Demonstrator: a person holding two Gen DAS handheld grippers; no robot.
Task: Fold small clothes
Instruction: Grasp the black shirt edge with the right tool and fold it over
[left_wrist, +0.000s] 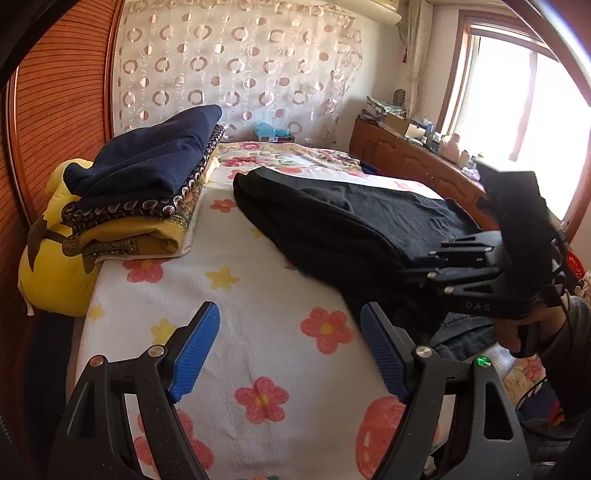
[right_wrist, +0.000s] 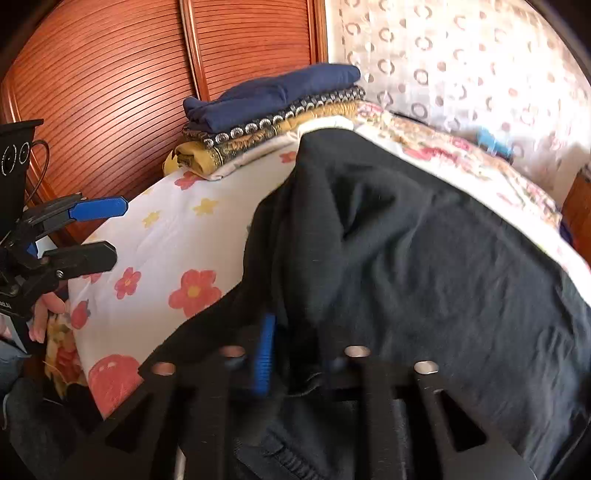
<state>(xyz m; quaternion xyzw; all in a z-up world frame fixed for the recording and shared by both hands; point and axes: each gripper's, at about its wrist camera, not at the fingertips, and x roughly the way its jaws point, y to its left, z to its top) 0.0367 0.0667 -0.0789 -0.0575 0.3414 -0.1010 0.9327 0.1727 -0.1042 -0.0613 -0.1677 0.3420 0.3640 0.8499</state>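
A black garment (left_wrist: 343, 221) lies spread on the flowered bedsheet (left_wrist: 229, 317); it fills the right wrist view (right_wrist: 424, 258). My right gripper (right_wrist: 288, 354) is shut on the garment's near edge, with cloth draped over its fingers; in the left wrist view it sits at the right (left_wrist: 424, 273). My left gripper (left_wrist: 290, 350) is open and empty, hovering above bare sheet left of the garment. It shows in the right wrist view at the far left (right_wrist: 99, 232).
A stack of folded clothes (left_wrist: 147, 184), navy on top, sits at the bed's left on a yellow cushion (left_wrist: 55, 280). A wooden wardrobe (right_wrist: 110, 92) stands on the left. A wooden cabinet (left_wrist: 406, 155) and window stand on the right.
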